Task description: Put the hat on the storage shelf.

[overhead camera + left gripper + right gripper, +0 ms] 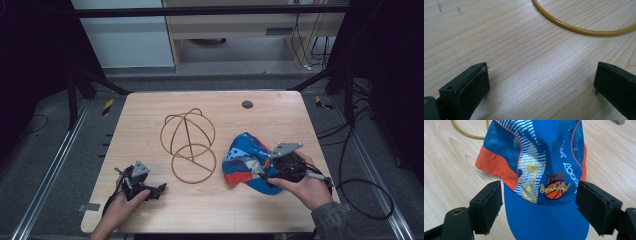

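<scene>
Blue cap point(541, 182), orange panels, basketball print, perhaps lying flat on table point(200, 210)

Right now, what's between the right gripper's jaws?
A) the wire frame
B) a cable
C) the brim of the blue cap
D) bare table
C: in the right gripper view the right gripper has its jaws spread apart on either side of the blue cap, with its brim lying between them; they are not closed on it, and the wire frame lies off to the side.
</scene>
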A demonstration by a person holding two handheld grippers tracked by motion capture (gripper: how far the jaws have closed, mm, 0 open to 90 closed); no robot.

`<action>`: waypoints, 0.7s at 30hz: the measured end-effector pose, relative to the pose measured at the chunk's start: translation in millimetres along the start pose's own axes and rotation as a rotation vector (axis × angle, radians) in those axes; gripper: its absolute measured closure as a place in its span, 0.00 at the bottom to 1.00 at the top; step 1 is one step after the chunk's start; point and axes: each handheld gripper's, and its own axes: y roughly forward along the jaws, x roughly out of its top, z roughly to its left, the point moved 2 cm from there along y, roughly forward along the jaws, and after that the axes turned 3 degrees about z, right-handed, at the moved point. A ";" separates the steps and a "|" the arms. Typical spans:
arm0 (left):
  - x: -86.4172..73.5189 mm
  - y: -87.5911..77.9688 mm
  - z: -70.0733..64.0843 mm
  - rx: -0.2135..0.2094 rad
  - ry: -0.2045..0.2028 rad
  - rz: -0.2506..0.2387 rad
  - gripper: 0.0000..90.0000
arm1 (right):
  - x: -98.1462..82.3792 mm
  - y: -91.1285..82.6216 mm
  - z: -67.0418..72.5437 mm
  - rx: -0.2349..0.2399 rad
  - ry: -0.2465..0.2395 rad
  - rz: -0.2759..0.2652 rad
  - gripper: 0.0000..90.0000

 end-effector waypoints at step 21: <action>-0.2 -0.2 -0.1 -0.003 0.002 0.001 0.00 | 35.2 27.6 -21.3 0.103 -0.005 0.116 0.47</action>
